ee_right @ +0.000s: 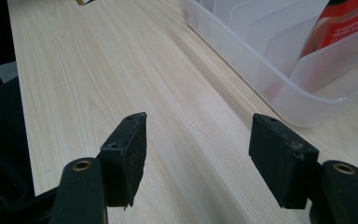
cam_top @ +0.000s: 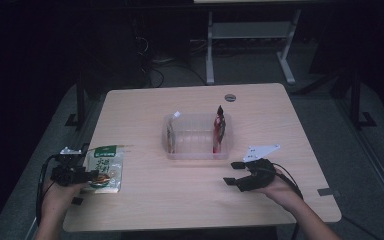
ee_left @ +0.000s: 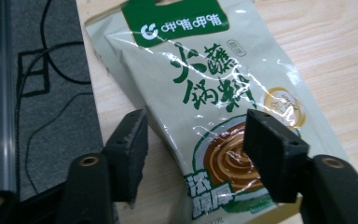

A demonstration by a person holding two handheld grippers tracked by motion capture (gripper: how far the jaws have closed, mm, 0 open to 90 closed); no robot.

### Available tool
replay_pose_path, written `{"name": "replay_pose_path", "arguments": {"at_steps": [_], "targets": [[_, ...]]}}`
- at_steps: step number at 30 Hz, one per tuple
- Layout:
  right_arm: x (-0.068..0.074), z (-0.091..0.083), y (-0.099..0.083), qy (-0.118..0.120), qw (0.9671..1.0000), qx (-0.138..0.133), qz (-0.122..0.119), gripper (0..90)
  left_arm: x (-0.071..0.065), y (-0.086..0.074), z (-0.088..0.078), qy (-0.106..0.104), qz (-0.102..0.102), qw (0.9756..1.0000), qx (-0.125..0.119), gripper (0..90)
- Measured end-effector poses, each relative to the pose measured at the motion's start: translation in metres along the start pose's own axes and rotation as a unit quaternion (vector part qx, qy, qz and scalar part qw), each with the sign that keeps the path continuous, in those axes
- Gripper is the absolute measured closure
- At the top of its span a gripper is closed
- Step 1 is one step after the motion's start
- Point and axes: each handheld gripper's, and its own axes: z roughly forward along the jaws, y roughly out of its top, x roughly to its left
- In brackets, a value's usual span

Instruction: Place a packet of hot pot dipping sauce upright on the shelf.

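The sauce packet (cam_top: 105, 168) lies flat on the table (cam_top: 195, 205), at about 8 o'clock from the table's middle, close to the left edge. Its long axis runs from the person's side towards the far side; the dark green header points away from the person, to 12 o'clock, and the end with the brown swirl picture points to 6 o'clock.

The left gripper (cam_top: 91, 176) is over this near end. In the left gripper view its jaws stand wide, one on each side of the packet's (ee_left: 214, 107) lower part: the right pad is over the printed swirl and the left pad over the bare wood beside the packet. The pads do not press on it.

The clear plastic box (cam_top: 198, 153) stands at the table's middle. Inside, a pale packet (cam_top: 171, 134) stands upright at 9 o'clock and a red packet (cam_top: 219, 129) stands upright at 3 o'clock; between them it is bare.

The right gripper (cam_top: 234, 173) rests at 5 o'clock from the box, near it but apart. Its jaws are also wide, with nothing between them, and point towards the box (ee_right: 270, 70).
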Motion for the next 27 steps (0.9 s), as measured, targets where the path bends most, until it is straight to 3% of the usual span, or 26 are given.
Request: {"name": "replay_pose_path", "arguments": {"at_steps": [8, 12, 18, 22, 27], "targets": [[0.000, 0.001, 0.000, -0.004, 1.0000, 0.003, 0.000, 36.5, 0.003, -0.003, 0.009, -0.024, -0.025, 0.9993, 0.013, 37.4], [0.000, 0.000, 0.000, -0.005, 1.0000, 0.003, -0.001, 36.6, 0.002, -0.004, 0.014, -0.042, -0.033, 0.9983, 0.022, 31.2], [0.001, 0.001, 0.000, -0.005, 1.0000, 0.004, -0.001, 36.8, -0.004, -0.003, 0.015, -0.033, -0.032, 0.9986, 0.027, 34.1], [0.001, 0.001, 0.000, -0.006, 1.0000, 0.004, -0.003, 36.8, -0.009, -0.002, 0.015, -0.036, -0.014, 0.9989, 0.027, 47.7], [0.001, 0.001, 0.000, -0.005, 1.0000, 0.005, -0.003, 36.7, -0.010, 0.001, 0.016, -0.024, 0.006, 0.9992, 0.033, 62.3]]}}
